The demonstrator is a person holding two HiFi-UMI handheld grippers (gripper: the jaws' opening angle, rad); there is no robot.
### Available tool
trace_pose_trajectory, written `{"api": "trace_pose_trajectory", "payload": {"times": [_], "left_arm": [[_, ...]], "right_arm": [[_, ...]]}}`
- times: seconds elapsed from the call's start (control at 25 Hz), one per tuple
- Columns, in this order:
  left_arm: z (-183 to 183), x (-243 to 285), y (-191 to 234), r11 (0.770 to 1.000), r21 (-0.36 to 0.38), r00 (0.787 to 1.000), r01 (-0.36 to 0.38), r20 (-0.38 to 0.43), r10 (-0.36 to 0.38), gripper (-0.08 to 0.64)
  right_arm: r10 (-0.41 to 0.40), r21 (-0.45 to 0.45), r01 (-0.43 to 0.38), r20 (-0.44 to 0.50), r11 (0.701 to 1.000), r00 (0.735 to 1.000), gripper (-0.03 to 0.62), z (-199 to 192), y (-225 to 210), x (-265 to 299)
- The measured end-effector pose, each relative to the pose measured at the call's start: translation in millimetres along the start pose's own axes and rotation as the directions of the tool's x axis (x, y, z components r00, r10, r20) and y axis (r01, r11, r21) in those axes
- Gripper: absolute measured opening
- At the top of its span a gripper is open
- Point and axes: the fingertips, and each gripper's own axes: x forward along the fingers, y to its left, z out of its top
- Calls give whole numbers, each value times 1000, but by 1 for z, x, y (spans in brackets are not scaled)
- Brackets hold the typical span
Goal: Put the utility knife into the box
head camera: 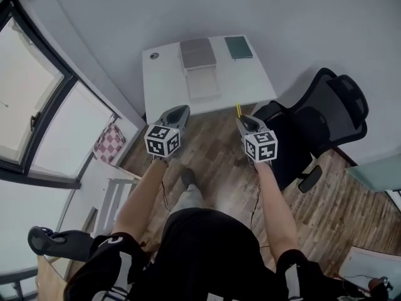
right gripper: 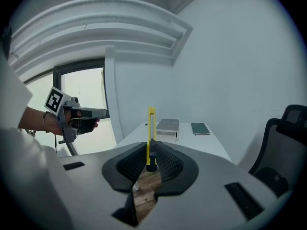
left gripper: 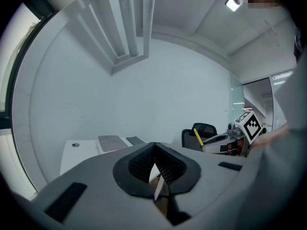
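**Carrying the knife to the box: approach step**

The left hand-held gripper is held out over the wood floor, short of the desk. Its own view shows the pads closed together with nothing between them, so it is a free helper.

The box sits mid-desk with a grey part at the back and a pale tray-like part toward the person. It looks open, but that can't be confirmed from here. A dark green notebook lies just right of the box, apart from it.

The right hand-held gripper is clamped on the yellow utility knife. In its own view the knife stands upright between the pads, gripped near its lower end, with most of the body sticking out past the jaws. The knife is in the air, well short of the desk edge and not yet over the box. An office chair stands close on the right.

Doing it well, as a judgement:
- Step in toward the desk, keeping clear of the chair.
- Bring the right gripper over the pale tray and tilt it so the knife lies along the tray's long side.
- Lower the knife until it rests inside, and only then let the jaws part.
- The low grip means the long end may swing, so move slowly.
- Use the left gripper to steady the box if it slides.
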Motion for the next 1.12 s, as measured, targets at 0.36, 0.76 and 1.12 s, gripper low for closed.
{"api": "trace_pose_trajectory", "payload": {"times": [0.36,0.76,1.12], "left_arm": [[25,63,90,998,-13,998,57,-27,-57,26],[27,86,152,996,-39,996,79,-33,-80,25],[25,91,174,996,-43,996,76,-39,-78,26]], "right_arm": [[-38,21,39,-27,999,999,75,42,-20,101],[-69,51,71,-40,996,997,75,57,-19,165],[-63,54,66,-61,996,996,75,57,-21,193]]}}
